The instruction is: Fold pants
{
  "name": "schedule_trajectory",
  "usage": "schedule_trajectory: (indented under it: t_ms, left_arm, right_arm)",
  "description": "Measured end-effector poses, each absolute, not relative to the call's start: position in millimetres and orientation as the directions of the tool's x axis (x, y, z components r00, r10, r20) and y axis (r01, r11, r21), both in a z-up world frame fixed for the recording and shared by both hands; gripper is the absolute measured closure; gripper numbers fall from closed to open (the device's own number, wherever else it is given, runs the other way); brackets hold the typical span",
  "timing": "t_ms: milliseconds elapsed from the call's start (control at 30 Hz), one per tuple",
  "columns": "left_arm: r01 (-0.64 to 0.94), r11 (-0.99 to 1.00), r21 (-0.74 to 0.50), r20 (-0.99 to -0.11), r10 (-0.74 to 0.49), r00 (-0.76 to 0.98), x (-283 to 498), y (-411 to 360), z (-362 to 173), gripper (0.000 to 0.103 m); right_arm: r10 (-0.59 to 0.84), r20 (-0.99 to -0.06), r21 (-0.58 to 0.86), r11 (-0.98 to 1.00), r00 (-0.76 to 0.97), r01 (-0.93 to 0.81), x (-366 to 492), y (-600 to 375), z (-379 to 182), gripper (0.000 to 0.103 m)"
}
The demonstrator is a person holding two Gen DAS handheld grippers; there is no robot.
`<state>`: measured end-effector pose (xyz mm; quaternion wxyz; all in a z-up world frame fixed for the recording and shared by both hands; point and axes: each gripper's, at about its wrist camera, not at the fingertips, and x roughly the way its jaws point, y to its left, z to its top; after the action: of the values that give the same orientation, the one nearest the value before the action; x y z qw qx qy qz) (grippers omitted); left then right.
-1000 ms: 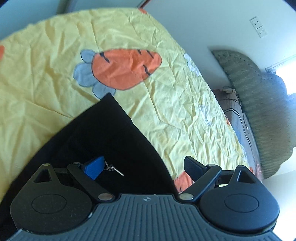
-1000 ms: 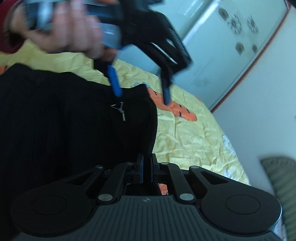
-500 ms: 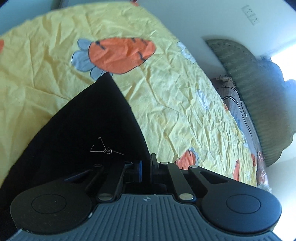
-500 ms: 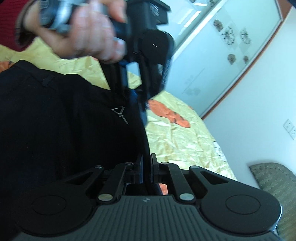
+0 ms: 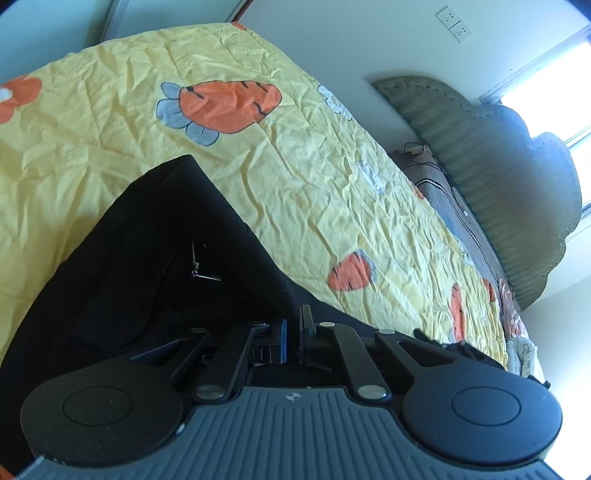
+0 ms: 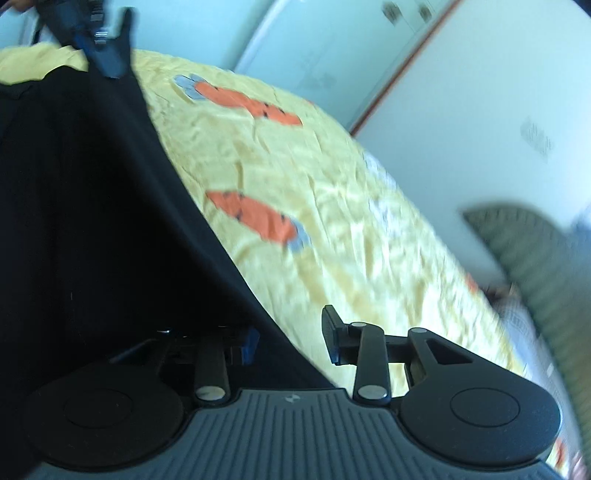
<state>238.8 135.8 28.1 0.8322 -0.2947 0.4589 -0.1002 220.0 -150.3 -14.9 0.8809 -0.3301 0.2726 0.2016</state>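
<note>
Black pants (image 5: 147, 258) lie on a yellow carrot-print bedsheet (image 5: 295, 147), with a small metal clasp (image 5: 199, 266) on them. My left gripper (image 5: 291, 332) is shut on the pants' edge at the bottom of the left wrist view. In the right wrist view the pants (image 6: 92, 221) fill the left side. My right gripper (image 6: 290, 336) is open, its jaws apart astride the pants' edge. The left gripper (image 6: 107, 55) shows at the top left of that view, pinching the cloth.
A green woven headboard (image 5: 498, 177) and a patterned pillow (image 5: 443, 192) stand at the bed's far right. A white wall with sockets (image 5: 454, 24) is behind. Wardrobe doors (image 6: 332, 55) stand past the bed's end.
My left gripper shut on the pants' edge and has lifted it. My right gripper, shut on the pants before, has opened and moved away to the right along the edge.
</note>
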Motion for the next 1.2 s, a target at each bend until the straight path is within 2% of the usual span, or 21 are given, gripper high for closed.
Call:
schedule_trajectory:
  t_ms: [33, 100, 367, 533, 900, 1200]
  left_arm:
    - [-0.103, 0.805, -0.584, -0.701, -0.437, 0.563, 235, 138, 27, 0.097]
    - [-0.108, 0.807, -0.581, -0.702, -0.429, 0.568, 226, 142, 26, 0.097]
    - [-0.048, 0.798, -0.601, -0.655, -0.458, 0.601, 183, 169, 39, 0.097]
    - [-0.030, 0.825, -0.565, -0.660, -0.429, 0.617, 153, 176, 38, 0.099]
    - [-0.002, 0.849, -0.528, -0.669, -0.415, 0.617, 93, 189, 22, 0.099]
    - [-0.047, 0.853, -0.521, -0.703, -0.397, 0.590, 75, 197, 7, 0.099]
  right_arm:
    - [0.182, -0.619, -0.459, 0.705, 0.764, -0.540, 219, -154, -14, 0.093]
    - [0.167, -0.605, -0.487, 0.695, 0.778, -0.528, 206, -154, -15, 0.096]
    - [0.166, -0.535, -0.546, 0.680, 0.828, -0.489, 116, -119, -2, 0.097]
    - [0.205, -0.522, -0.509, 0.704, 0.828, -0.495, 66, -105, 6, 0.097]
    - [0.232, -0.576, -0.429, 0.731, 0.784, -0.531, 3, -80, -15, 0.097]
    - [0.249, -0.611, -0.384, 0.737, 0.752, -0.556, -18, -73, -27, 0.097]
